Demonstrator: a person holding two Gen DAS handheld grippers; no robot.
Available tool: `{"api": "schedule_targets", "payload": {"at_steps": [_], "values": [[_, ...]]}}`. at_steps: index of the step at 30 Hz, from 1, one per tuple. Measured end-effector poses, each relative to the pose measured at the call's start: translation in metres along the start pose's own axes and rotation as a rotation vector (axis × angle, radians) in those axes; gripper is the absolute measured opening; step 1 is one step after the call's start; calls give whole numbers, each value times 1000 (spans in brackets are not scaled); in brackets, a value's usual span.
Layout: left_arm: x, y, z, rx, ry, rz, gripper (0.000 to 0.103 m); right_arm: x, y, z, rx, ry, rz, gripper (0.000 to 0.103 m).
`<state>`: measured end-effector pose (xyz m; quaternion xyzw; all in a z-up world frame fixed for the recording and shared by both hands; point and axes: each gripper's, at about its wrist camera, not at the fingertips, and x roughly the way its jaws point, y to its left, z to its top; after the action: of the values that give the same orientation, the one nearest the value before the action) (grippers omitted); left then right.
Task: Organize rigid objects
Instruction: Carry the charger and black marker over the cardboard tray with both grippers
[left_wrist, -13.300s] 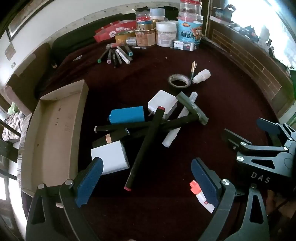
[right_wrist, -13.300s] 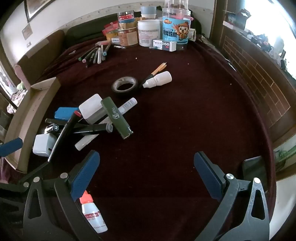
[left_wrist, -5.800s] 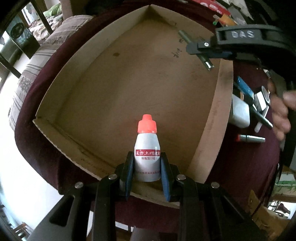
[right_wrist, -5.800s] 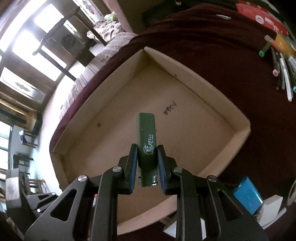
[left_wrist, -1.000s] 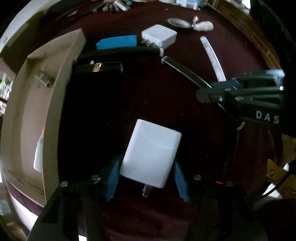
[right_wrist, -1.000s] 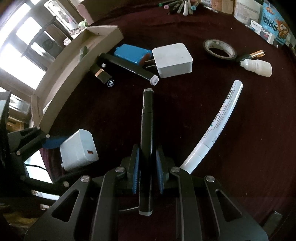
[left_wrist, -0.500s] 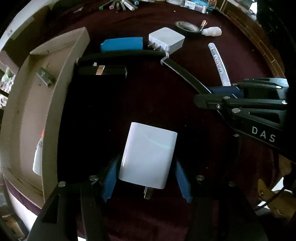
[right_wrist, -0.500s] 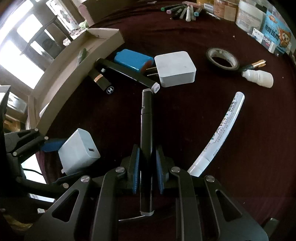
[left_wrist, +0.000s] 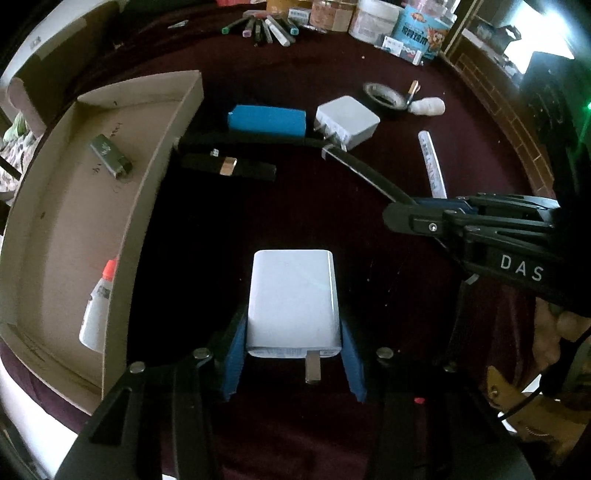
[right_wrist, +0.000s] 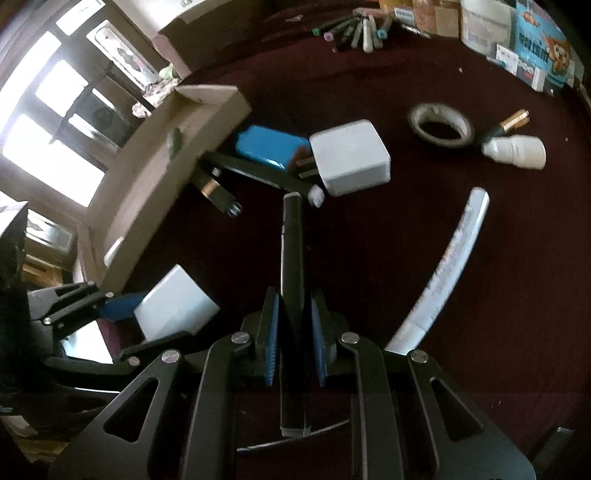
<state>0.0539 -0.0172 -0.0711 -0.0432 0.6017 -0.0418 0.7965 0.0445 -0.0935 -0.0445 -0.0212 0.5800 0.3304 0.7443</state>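
Note:
My left gripper (left_wrist: 293, 343) is shut on a white charger (left_wrist: 293, 302), held above the dark red tablecloth, right of the cardboard tray (left_wrist: 55, 229). The tray holds a green lighter (left_wrist: 110, 156) and a small white bottle with a red cap (left_wrist: 96, 310). My right gripper (right_wrist: 293, 314) is shut on a long black marker (right_wrist: 292, 258) that points toward the pile. On the cloth lie a blue case (left_wrist: 266, 120), a second white charger (left_wrist: 349, 120), a black marker (left_wrist: 251, 140), a black lipstick (left_wrist: 229, 167) and a white pen (right_wrist: 448, 258).
A tape roll (right_wrist: 441, 125), a small white bottle (right_wrist: 515, 151) and a gold-tipped pen (right_wrist: 508, 125) lie farther back. Markers (left_wrist: 264, 27), jars and boxes (left_wrist: 373, 22) line the far edge. The tray's right wall (left_wrist: 155, 177) stands between my left gripper and the tray floor.
Both grippers have lifted and tilted, keeping their hold. The left wrist view now shows more of the far table, and the right gripper's marker points closer to the pile.

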Motion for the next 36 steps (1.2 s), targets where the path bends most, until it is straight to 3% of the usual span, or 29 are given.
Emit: {"api": "schedule_targets", "payload": {"at_steps": [9, 21, 29, 36], "values": [[-15, 14, -21, -67, 1, -49, 46, 4, 12, 9, -17, 16, -2, 15], [-57, 35, -24, -124, -86, -84, 46, -14, 28, 31, -32, -43, 48, 15], [-79, 69, -13, -208, -153, -50, 46, -11, 50, 54, -91, -47, 69, 16], [-83, 119, -4, -304, -173, 36, 46, 4, 83, 86, -175, -32, 90, 16]]}}
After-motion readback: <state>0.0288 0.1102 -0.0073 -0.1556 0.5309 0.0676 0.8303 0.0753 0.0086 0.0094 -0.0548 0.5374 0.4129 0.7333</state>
